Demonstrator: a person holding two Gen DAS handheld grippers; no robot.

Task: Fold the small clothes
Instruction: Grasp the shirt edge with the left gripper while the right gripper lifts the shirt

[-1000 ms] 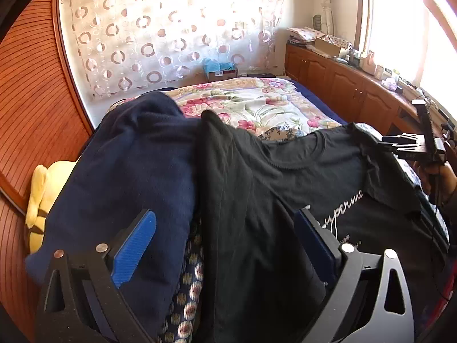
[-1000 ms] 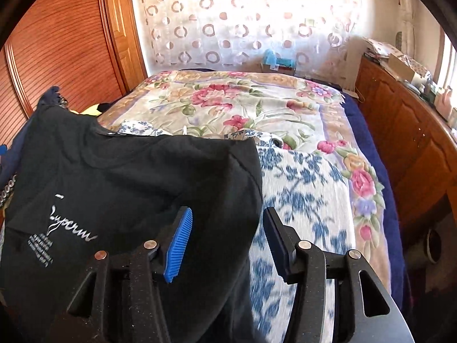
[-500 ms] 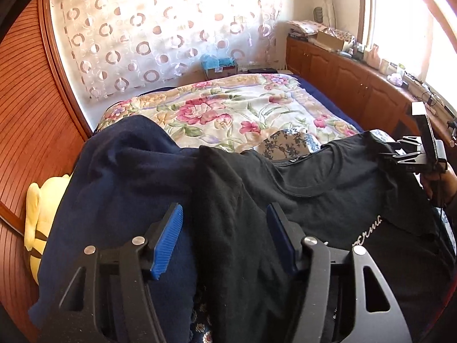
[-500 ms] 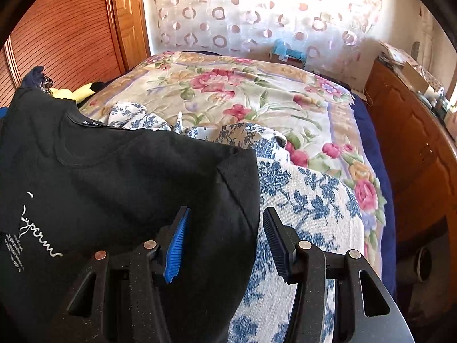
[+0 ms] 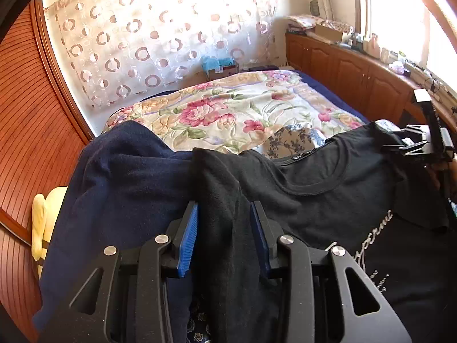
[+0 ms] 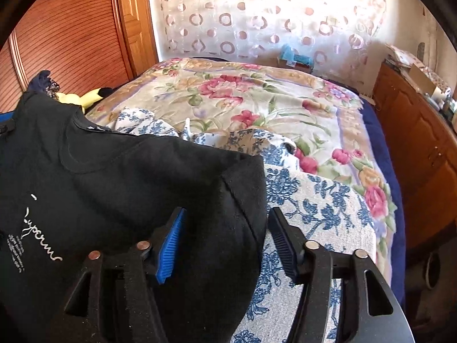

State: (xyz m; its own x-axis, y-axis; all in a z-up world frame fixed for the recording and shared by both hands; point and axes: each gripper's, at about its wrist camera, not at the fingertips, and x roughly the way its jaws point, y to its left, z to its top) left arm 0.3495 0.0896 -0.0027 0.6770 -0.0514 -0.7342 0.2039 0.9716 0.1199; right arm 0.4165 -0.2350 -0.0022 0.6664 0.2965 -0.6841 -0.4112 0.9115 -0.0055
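Nearest the left wrist camera, the left gripper (image 5: 224, 234) has its fingers drawn in around a raised fold at the sleeve end of the black T-shirt (image 5: 328, 197); the blue pads flank the cloth closely, but a sliver of gap shows, so I cannot tell whether they truly pinch it. In the right wrist view, the right gripper (image 6: 227, 243) has its fingers apart, astride the other sleeve's edge, with nothing clamped.

The shirt lies spread across the near end of the bed (image 6: 285, 108), front up, with its collar toward the far wall, white script print (image 6: 40, 240) showing, and one side lapping over a navy garment (image 5: 122, 188).

The risk, as I judge it, is an uneven lift. If one side grips and the other slips, the soft knit will sag and twist, and the fold line will go crooked. The left fingers might also catch the navy fabric just beside the sleeve and drag it along.

The shirt is thin, limp matte jersey with a ribbed round neckline. The navy piece looks thicker and fuzzy. Under the right sleeve is a blue-and-white floral cloth (image 6: 320, 208), rumpled farther back. Beyond it stretches the plush, rose-patterned bedspread (image 5: 242, 108). A yellow soft toy (image 5: 45, 220) sits at the bed's side, and a sheer curtain with ring motifs (image 6: 257, 17) hangs at the back.
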